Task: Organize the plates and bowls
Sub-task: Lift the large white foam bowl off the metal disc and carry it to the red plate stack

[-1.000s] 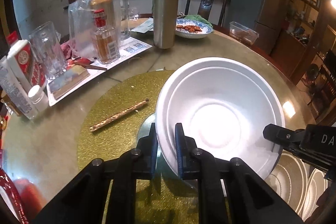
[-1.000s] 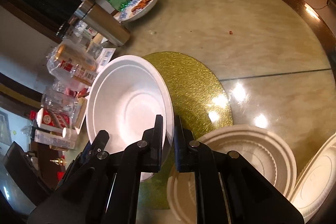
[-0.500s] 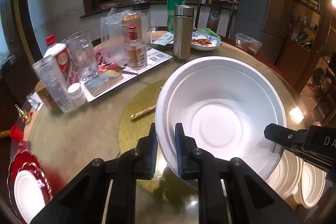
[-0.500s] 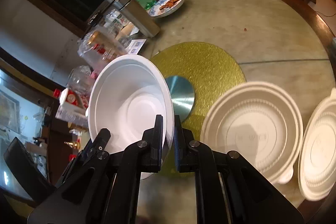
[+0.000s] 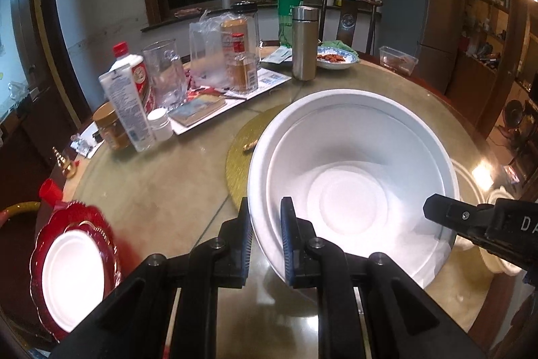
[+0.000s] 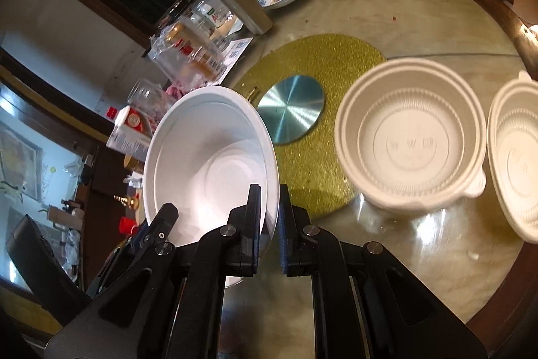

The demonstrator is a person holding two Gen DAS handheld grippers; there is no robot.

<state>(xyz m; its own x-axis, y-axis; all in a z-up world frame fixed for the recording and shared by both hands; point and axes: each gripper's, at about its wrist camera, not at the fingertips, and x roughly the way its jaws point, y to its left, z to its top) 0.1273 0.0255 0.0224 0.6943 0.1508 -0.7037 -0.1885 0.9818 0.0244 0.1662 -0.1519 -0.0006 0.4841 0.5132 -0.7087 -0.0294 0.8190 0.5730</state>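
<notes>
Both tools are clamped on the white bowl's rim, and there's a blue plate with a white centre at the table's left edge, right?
Not quite: that plate is red with a white centre, as the left wrist view shows. The left tool and right tool do each clamp the white bowl by its rim.

The left gripper point(image 5: 265, 241) is matte black plastic, with two broad angular arms tapering to flat fingers. Blue ribbed pads point(image 5: 288, 238) line the inner faces, and round silver pivot screws sit at each joint. The right gripper point(image 6: 269, 224) has the same build. Its body bears white lettering, seemingly "DA", cut off at the left-wrist view's edge.
</notes>
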